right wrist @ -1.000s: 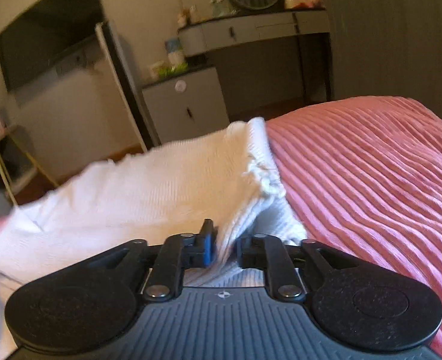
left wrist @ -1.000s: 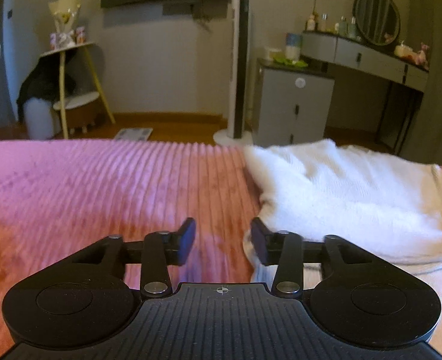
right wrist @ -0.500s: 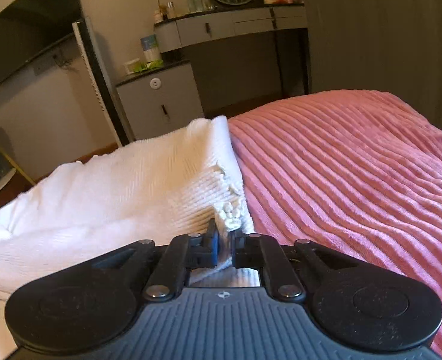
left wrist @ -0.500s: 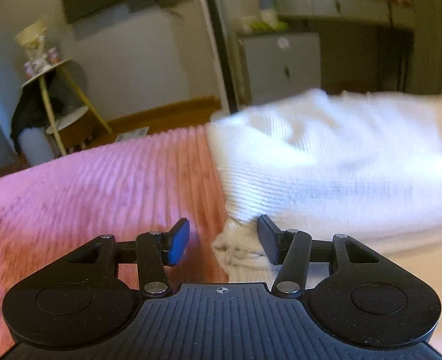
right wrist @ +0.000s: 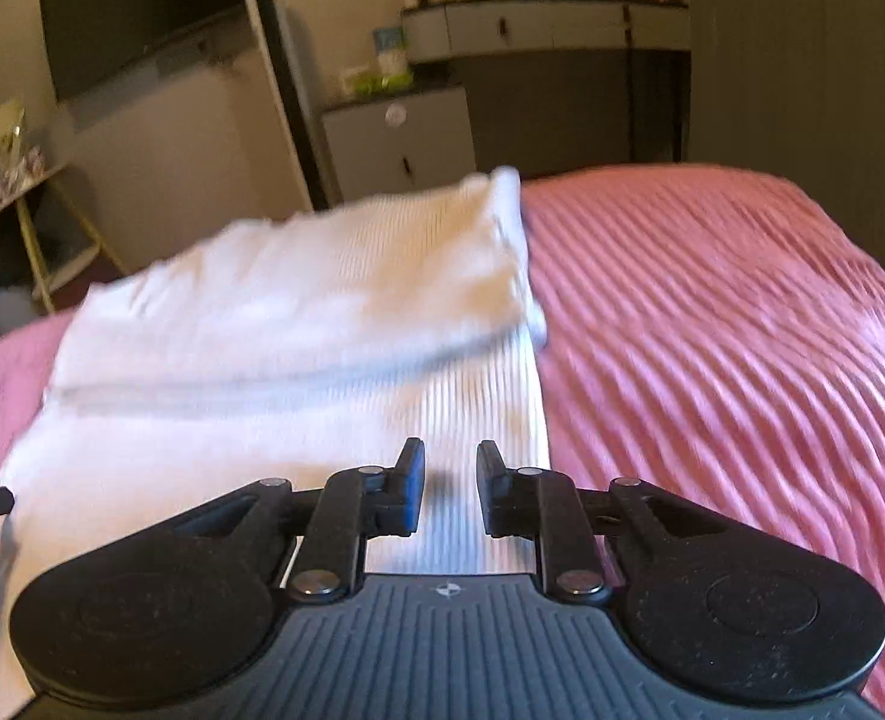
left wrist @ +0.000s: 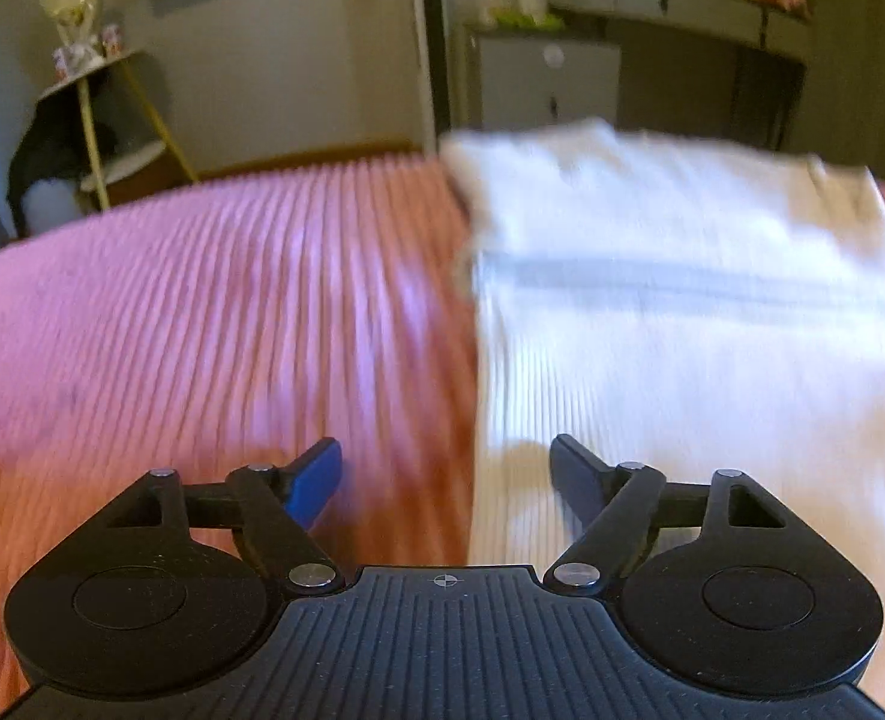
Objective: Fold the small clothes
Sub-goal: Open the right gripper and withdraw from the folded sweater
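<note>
Bedroom: pink ribbed bedspread [left wrist: 202, 312] carries a white ribbed knit garment [right wrist: 298, 324], far part doubled over in 2 layers. Left claw [left wrist: 445, 474] spread wide, empty, straddling the garment's left edge. Right claw [right wrist: 448, 495] parted narrowly, empty, over the garment's near right portion.

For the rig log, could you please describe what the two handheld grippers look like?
Both are matte black. The left gripper and right gripper each have a ribbed grey-black body with a small crosshair mark, two round side discs, silver pivot screws and linkage arms. The fingers carry blue inner pads. No cables or sleeves are visible.
</note>
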